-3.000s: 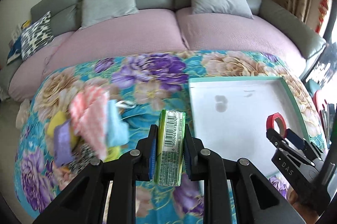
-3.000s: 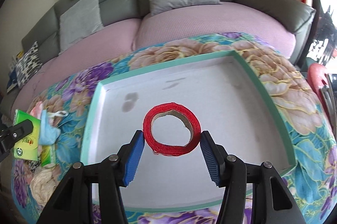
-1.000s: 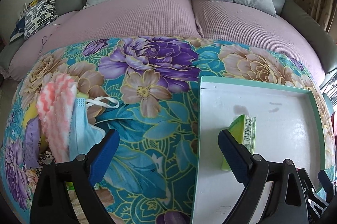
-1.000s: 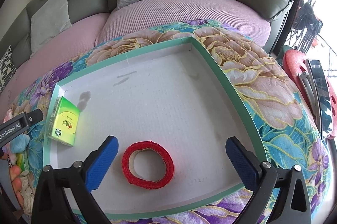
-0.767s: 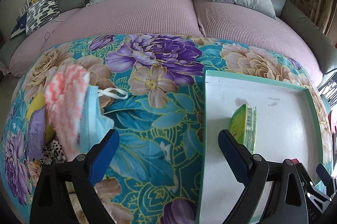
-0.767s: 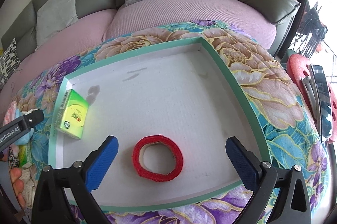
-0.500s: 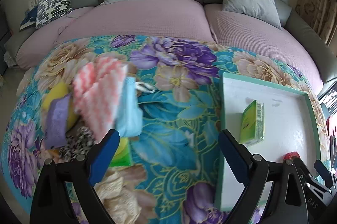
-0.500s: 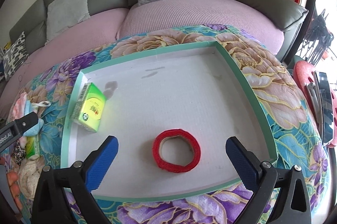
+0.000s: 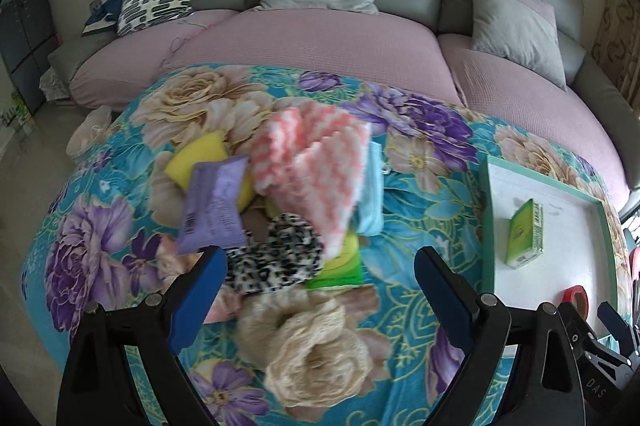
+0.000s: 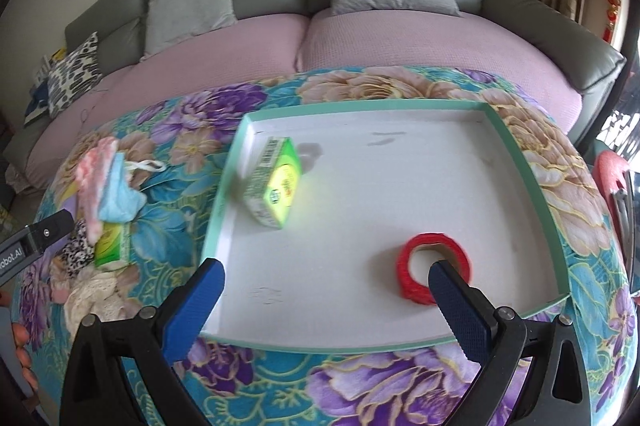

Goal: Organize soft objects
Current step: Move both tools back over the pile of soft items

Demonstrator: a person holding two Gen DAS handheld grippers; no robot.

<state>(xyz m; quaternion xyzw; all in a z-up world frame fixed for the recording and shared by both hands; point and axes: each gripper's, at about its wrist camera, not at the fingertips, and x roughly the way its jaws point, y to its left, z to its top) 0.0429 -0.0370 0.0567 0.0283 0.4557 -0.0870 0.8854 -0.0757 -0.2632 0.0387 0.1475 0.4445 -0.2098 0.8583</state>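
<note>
**Two items in the tray, a heap on the cloth**

We count two things inside the green-rimmed tray [image 10: 516,150]: one green tissue pack [image 10: 276,182] and one red tape roll [image 10: 434,268]. The pack lies near the tray's left wall, its long axis running from the far-left corner toward us, barcode end farthest away. The roll lies flat near the front-right corner; the middle and far right of the tray floor are bare.

Left of the tray, on the floral tablecloth [image 9: 416,194], the heap holds one pink-and-white knit cloth [image 9: 316,170], one blue face mask [image 9: 370,198], one purple packet [image 9: 214,206], one yellow sponge [image 9: 198,158], one leopard-print scrunchie [image 9: 280,254], a second green tissue pack [image 9: 340,266] and one beige lace bundle [image 9: 316,342].

Our left gripper [image 9: 318,290] is spread wide and empty above the heap. Our right gripper [image 10: 326,302] is likewise wide apart, holding nothing, at the tray's near edge.
</note>
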